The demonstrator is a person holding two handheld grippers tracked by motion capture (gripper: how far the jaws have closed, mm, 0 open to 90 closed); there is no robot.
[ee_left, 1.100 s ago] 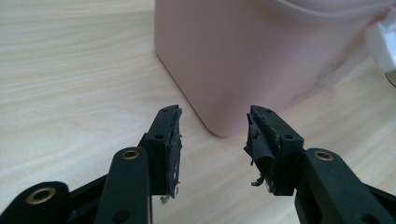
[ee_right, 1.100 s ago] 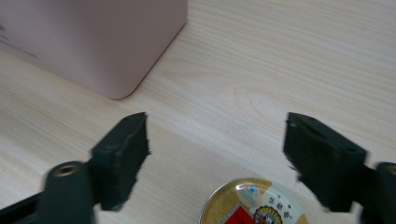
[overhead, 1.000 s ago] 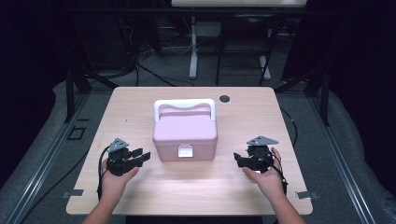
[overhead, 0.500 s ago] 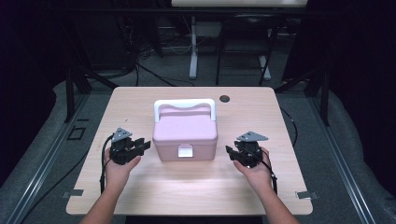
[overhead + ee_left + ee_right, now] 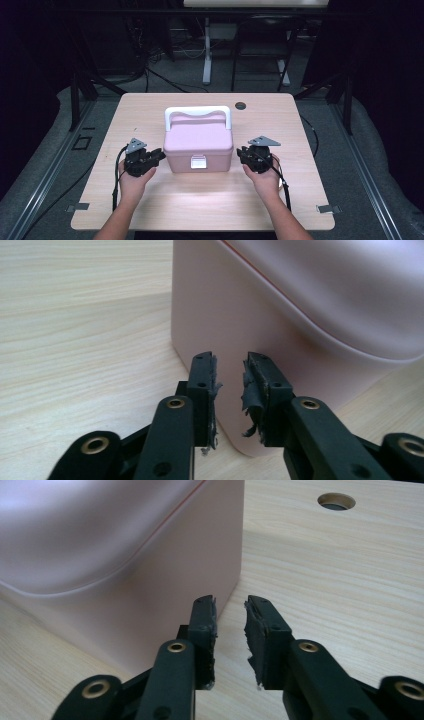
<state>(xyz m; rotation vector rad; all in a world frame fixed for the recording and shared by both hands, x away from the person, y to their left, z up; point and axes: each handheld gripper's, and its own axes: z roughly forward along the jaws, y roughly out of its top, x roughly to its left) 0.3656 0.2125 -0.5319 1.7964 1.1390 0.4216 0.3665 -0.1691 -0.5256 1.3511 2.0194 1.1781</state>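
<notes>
pink box (image 5: 199, 145): lid closed, white handle (image 5: 197, 112), white latch (image 5: 198, 162); left gripper (image 5: 159, 155), right gripper (image 5: 241, 153) slightly spread, empty.

your desk (image 5: 150, 107) is a pale wood-grain top with rounded corners, set on a grey floor (image 5: 45, 165). directly on it you have one thing: a pink box (image 5: 199, 145) with a white handle, sitting near the middle, its white latch facing your edge. a round cable hole (image 5: 241, 105) opens in the far part of the top, just right of the box. grey tape tabs (image 5: 77, 206) mark the two near corners.
</notes>
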